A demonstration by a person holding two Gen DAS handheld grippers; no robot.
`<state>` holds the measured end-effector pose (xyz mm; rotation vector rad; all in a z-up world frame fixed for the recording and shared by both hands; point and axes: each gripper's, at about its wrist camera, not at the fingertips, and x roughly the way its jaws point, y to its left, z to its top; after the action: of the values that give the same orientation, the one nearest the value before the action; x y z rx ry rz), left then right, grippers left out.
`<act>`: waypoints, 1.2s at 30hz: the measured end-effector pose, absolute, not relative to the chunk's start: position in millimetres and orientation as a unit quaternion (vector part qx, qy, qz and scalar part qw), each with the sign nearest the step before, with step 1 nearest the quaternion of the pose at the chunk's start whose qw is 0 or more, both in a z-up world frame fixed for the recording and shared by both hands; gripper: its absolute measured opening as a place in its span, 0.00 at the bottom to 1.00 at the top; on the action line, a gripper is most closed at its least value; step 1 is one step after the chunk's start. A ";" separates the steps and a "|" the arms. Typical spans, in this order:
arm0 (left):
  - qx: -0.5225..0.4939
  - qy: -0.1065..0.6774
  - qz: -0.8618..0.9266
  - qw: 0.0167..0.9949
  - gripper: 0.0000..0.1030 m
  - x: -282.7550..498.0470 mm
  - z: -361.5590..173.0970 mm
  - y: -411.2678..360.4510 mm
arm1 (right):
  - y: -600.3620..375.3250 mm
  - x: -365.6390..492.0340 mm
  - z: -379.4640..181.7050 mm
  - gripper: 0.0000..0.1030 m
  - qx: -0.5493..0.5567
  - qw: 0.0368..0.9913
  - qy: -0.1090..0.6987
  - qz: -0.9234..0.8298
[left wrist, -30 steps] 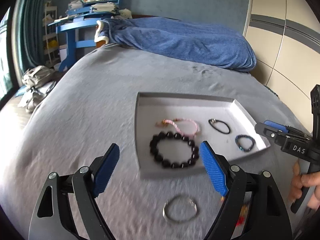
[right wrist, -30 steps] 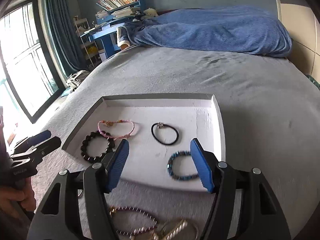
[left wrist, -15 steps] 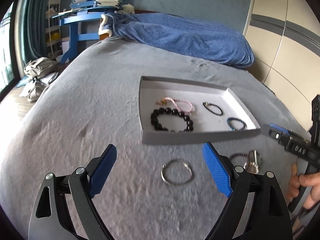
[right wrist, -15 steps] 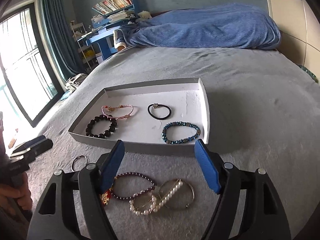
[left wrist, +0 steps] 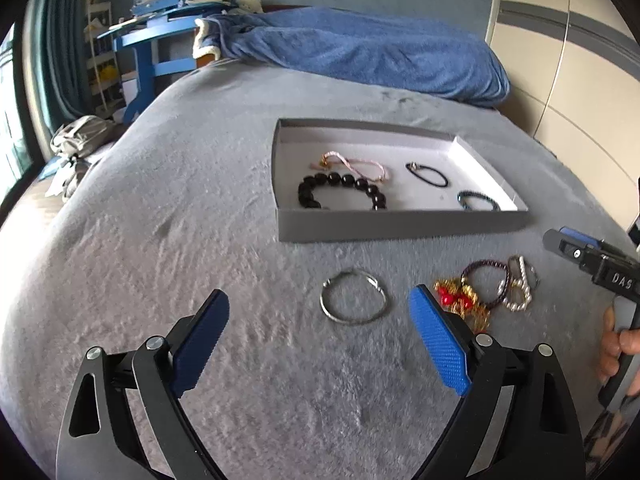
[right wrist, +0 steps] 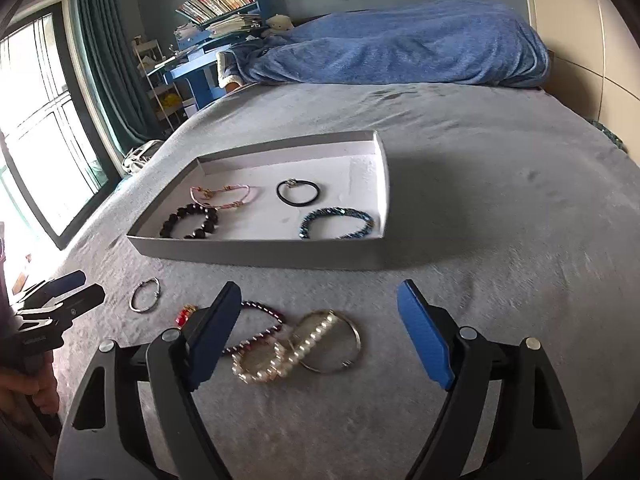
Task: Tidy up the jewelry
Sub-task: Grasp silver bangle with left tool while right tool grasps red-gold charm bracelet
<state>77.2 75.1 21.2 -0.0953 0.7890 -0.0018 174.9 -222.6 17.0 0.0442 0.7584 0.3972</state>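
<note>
The shallow grey cardboard tray with a white floor (left wrist: 400, 228) sits on the grey fleece bed cover (left wrist: 180, 240) and already holds 4 pieces: a black round-bead bracelet (left wrist: 340, 192), a pink braided cord bracelet (left wrist: 356, 164), a thin black elastic band with a metal clasp (left wrist: 426, 174) and a blue-green beaded bracelet (left wrist: 478, 200). The rest of the jewelry lies loose on the bed, just in front of the tray's near wall.

The left claw (left wrist: 320, 344) is spread wide and empty. The thin silver wire bangle (left wrist: 354, 296) lies flat directly ahead of it, roughly centred between the 2 blue pads and slightly toward the right one, with the tray straight beyond. Being a near-circle, it has no useful long axis, so any approach angle looks workable. The left claw seems the nearer one to it.

The right claw (right wrist: 320, 332) is also spread and empty. It hovers over the tangled heap: a dark purple beaded bracelet (right wrist: 264, 322), a white pearl strand (right wrist: 280, 354), a second silver bangle (right wrist: 340, 344) and a red-and-gold charm piece (right wrist: 185, 315), all touching or overlapping.

The only legible writing is "DAS" in white on the black body of the right claw, seen from the left wrist view.
</note>
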 end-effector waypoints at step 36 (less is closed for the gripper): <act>-0.004 0.436 -0.003 0.900 0.49 116.3 -15.3 59.7 | -215.9 160.6 -11.1 0.68 -0.029 0.888 0.402 0.219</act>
<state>116.3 59.7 -15.3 -0.0075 0.9020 -0.0055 160.6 -215.9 -11.1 -0.0606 0.8357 0.4551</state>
